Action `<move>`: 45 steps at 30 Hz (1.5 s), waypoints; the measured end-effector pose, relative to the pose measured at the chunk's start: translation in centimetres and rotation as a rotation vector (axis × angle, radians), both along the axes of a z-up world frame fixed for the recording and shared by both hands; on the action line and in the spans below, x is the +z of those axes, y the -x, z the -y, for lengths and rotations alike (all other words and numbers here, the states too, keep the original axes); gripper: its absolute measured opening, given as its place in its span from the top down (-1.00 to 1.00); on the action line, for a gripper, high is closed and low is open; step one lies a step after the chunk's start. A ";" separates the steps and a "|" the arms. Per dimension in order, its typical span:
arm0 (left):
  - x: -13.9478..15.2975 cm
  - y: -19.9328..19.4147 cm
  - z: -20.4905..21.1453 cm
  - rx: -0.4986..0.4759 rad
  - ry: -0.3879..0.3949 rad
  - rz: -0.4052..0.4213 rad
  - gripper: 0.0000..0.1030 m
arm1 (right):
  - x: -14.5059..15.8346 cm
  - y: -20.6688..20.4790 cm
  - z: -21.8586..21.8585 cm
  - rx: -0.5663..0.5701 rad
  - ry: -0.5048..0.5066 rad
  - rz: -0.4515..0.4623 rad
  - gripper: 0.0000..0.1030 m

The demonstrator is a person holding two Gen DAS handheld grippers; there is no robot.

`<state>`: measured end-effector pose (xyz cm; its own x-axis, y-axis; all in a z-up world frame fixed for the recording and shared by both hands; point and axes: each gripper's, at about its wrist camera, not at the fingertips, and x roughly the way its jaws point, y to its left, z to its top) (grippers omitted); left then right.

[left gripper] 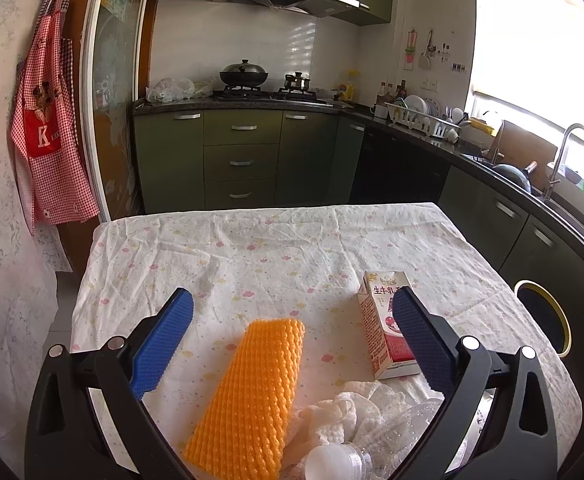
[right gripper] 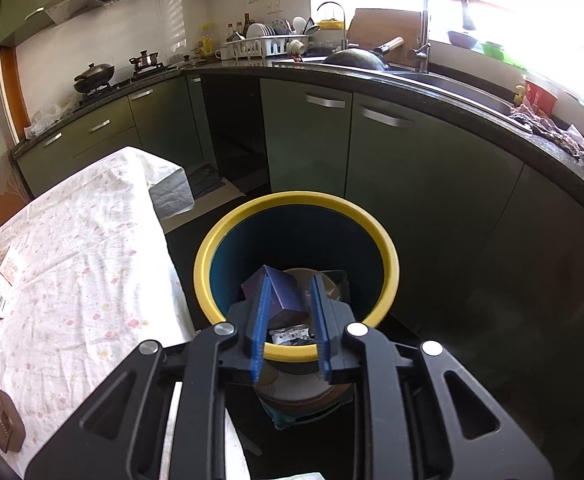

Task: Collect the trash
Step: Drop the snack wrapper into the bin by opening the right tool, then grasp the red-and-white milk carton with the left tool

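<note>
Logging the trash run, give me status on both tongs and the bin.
Left tongs open over orange net. Right tongs open above bin, purple box between them, dropping in. Nothing blocking.

Orange netted foam sleeve [left gripper: 248,396], yellow-rimmed dark blue bin [right gripper: 295,204], pastel-dotted white tablecloth [left gripper: 252,248]

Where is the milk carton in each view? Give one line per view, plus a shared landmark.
Left wrist: the carton stands right of centre on the table, partly behind the tool's right finger.
Right wrist: the carton shows at the far left edge, cut off.
Shared landmark: the yellow-rimmed bin.
</note>
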<state>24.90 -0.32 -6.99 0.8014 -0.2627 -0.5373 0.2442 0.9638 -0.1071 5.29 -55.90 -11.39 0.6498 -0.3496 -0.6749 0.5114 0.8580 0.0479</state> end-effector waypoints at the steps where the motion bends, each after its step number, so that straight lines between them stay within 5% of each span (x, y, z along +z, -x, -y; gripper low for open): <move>1: 0.1 -0.1 0.1 -0.005 -0.002 -0.018 -0.91 | 0.0 0.1 -0.3 0.010 -0.004 0.000 0.59; 7: 1.6 -0.2 2.1 -0.054 -0.071 -0.089 -0.91 | -0.2 0.5 -0.8 0.032 -0.031 0.012 0.48; 12: 2.4 -2.1 5.3 -0.147 -0.053 -0.270 -0.91 | -0.7 1.0 -0.5 0.044 -0.078 0.031 0.47; 17: 0.8 -5.0 10.0 -0.219 -0.037 -0.505 -0.91 | -0.8 1.4 -0.3 0.067 -0.109 0.061 0.43; 25: -3.6 -9.0 13.8 -0.155 -0.114 -0.656 -0.91 | -0.6 1.9 -0.7 0.103 -0.139 0.089 0.38; 30: -5.5 -10.2 15.1 -0.136 -0.172 -0.691 -0.91 | -0.9 1.8 -0.8 0.107 -0.157 0.089 0.38; 45: -7.2 -10.8 15.9 -0.091 -0.269 -0.749 -0.06 | -1.3 1.5 -0.3 0.114 -0.180 0.090 0.38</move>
<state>35.68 -16.23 -14.21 0.1842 -0.0946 -0.9783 0.2782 0.9597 -0.0404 3.84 -55.64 -12.74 0.7389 -0.1498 -0.6569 0.3981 0.8837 0.2462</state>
